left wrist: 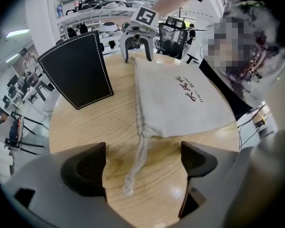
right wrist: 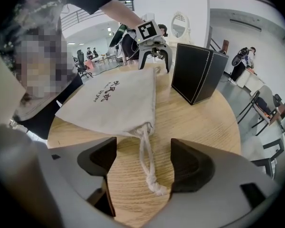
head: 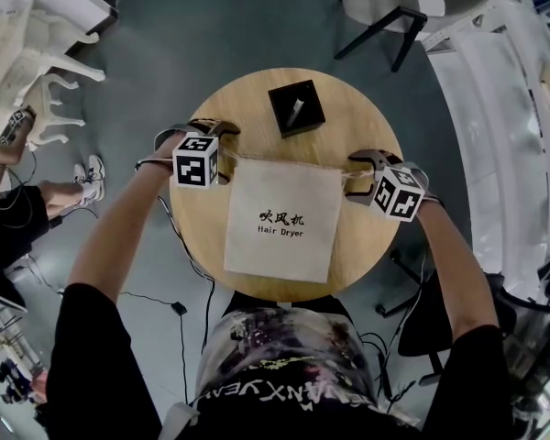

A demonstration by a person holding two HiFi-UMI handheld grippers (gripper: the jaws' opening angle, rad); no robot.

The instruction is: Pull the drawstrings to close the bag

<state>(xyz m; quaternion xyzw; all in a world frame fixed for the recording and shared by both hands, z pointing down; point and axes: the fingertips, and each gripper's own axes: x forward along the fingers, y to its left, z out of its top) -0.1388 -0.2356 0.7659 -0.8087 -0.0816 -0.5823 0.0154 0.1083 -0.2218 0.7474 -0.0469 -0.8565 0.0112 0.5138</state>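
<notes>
A beige drawstring bag (head: 280,223) printed "Hair Dryer" lies flat on the round wooden table (head: 371,246). My left gripper (head: 227,159) sits at the bag's top left corner, and my right gripper (head: 351,177) at its top right corner. In the left gripper view the left drawstring (left wrist: 138,156) with its knotted end (left wrist: 128,188) lies between the open jaws (left wrist: 142,163), clear of both pads. In the right gripper view the right drawstring (right wrist: 146,158) lies between the jaws (right wrist: 143,163). Its knot (right wrist: 154,186) rests close to one pad, and the pads do not press on it.
A black box (head: 296,107) stands on the table just beyond the bag's top edge. The table edge curves close behind each gripper. Around the table are a chair (head: 394,7), cables on the grey floor (head: 179,308), white furniture (head: 27,62) and a person (head: 18,209) at the left.
</notes>
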